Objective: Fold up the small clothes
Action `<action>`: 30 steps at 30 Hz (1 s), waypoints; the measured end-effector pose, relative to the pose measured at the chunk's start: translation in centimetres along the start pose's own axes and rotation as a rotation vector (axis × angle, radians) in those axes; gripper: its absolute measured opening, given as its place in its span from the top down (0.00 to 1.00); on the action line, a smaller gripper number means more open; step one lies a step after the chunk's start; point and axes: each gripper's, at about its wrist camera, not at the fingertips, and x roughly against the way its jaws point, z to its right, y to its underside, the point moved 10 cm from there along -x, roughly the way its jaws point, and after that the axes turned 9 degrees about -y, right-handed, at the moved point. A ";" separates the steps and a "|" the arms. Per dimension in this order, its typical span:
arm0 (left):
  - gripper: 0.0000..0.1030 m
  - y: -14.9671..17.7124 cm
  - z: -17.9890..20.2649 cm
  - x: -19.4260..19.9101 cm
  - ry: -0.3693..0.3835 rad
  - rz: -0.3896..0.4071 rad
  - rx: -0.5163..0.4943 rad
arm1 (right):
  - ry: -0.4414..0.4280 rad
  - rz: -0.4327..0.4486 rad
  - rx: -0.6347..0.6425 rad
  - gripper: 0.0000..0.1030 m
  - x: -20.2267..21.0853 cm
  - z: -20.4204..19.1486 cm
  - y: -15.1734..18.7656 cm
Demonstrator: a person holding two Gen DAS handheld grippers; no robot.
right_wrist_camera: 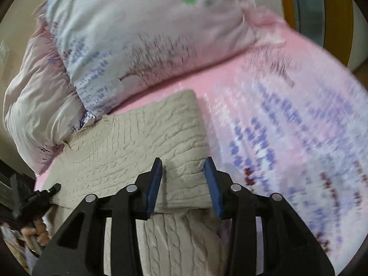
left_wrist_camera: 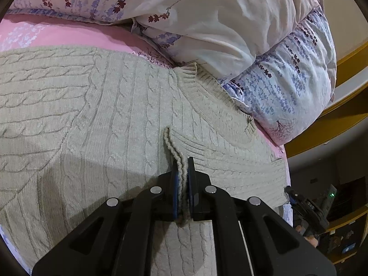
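A beige cable-knit sweater (left_wrist_camera: 110, 119) lies spread on the pink bed sheet (left_wrist_camera: 46, 34). My left gripper (left_wrist_camera: 183, 161) is shut on a doubled ribbed edge of the sweater, which stands up between the blue pads. In the right wrist view the sweater (right_wrist_camera: 138, 142) lies partly folded, and my right gripper (right_wrist_camera: 183, 163) is open just above its near right part, holding nothing. The left gripper (right_wrist_camera: 54, 188) shows at the sweater's left edge in that view, and the right gripper (left_wrist_camera: 290, 192) shows at the sweater's right corner in the left wrist view.
A folded floral duvet (left_wrist_camera: 264, 46) is piled at the back of the bed, touching the sweater's collar; it also shows in the right wrist view (right_wrist_camera: 126, 34). A wooden bed frame (left_wrist_camera: 333, 112) runs on the right. The bed's edge lies near the sweater's right corner.
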 end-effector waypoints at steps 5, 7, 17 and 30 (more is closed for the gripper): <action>0.94 0.0 -0.2 0.1 -0.021 0.024 -0.035 | 0.051 0.026 -0.032 0.91 -0.3 1.7 0.4; 0.94 0.0 -0.3 0.0 -0.024 0.023 -0.037 | 0.094 0.017 0.004 0.84 -0.2 1.5 0.5; 0.91 -0.2 -1.1 4.5 -0.018 0.087 -0.053 | 0.055 0.054 0.389 0.48 0.5 -11.9 2.0; 0.57 1.2 -15.9 17.2 -0.181 0.258 0.186 | 0.019 -0.137 0.671 0.43 -10.0 -24.6 10.0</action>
